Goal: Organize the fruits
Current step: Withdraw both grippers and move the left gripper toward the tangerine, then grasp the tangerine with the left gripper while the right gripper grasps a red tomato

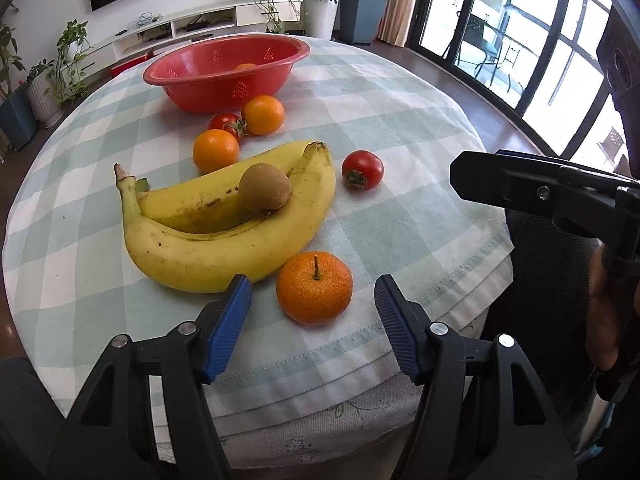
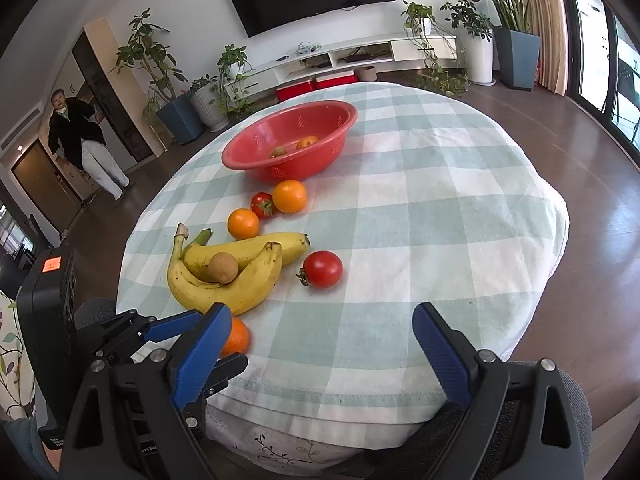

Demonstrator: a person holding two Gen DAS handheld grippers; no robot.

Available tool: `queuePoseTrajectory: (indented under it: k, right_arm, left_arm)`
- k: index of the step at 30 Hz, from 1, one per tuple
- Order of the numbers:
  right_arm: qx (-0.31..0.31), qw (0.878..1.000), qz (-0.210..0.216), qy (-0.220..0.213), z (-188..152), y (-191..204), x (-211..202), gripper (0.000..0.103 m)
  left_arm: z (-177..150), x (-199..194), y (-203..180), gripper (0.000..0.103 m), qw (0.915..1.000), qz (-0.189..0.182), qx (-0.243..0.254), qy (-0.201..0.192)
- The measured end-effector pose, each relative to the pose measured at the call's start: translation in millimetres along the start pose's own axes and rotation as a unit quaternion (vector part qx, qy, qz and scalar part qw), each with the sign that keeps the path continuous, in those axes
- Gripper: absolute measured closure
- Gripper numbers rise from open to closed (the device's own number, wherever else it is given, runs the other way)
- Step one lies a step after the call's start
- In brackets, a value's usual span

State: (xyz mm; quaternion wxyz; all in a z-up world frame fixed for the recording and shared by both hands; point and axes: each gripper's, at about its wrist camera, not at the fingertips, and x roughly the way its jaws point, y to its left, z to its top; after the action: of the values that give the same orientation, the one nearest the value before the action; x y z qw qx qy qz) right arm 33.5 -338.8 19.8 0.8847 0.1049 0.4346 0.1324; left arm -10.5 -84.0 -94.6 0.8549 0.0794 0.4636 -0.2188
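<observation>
A red basket (image 1: 224, 80) (image 2: 256, 160) stands at the far side of the table and holds an orange (image 2: 306, 142) and a brown fruit (image 2: 277, 151). In front of it lie two oranges (image 1: 263, 114) (image 1: 216, 150), a tomato (image 1: 228, 124), two bananas (image 1: 224, 248) with a brown round fruit (image 1: 264, 187) on them, another tomato (image 1: 362, 169) and a near orange (image 1: 314, 287). My left gripper (image 1: 312, 320) is open, its fingers either side of the near orange, just short of it. My right gripper (image 2: 324, 356) is open and empty above the table's near edge.
A green-and-white checked cloth (image 2: 420, 220) covers the round table. A person (image 2: 80, 140) stands at the far left. Potted plants, a TV shelf and glass doors ring the room. The right gripper's body (image 1: 560, 196) shows at the right of the left wrist view.
</observation>
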Motion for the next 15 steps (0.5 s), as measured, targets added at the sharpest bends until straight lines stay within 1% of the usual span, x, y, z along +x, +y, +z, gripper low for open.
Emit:
queuePoseTrajectory:
  k: [5,10,12,14,15]
  right_arm:
    - [0.000,1.000,0.001,0.004,-0.9,0.2,1.3,0.009]
    - [0.002,1.000,0.002,0.005,-1.2,0.4,1.6,0.009]
    - [0.002,1.000,0.002,0.005,-1.1,0.3,1.6,0.009]
    - [0.001,1.000,0.003,0.005,-1.3,0.4,1.4,0.009]
    - [0.001,1.000,0.004,0.004,-1.5,0.5,1.5,0.009]
  left_arm:
    - [-1.1,1.3,-5.2,0.041,0.9998,0.014,0.014,0.004]
    - [-0.1,1.6,-4.0,0.041,0.9999,0.010,0.012,0.007]
    - [-0.1,2.0,-6.0,0.044,0.9996,0.020,0.019,0.009]
    - [-0.9,1.8,-7.9,0.055,0.9988,0.041,0.026,0.008]
    - [-1.2,1.6,-7.3,0.056,0.9988,0.042,0.024,0.007]
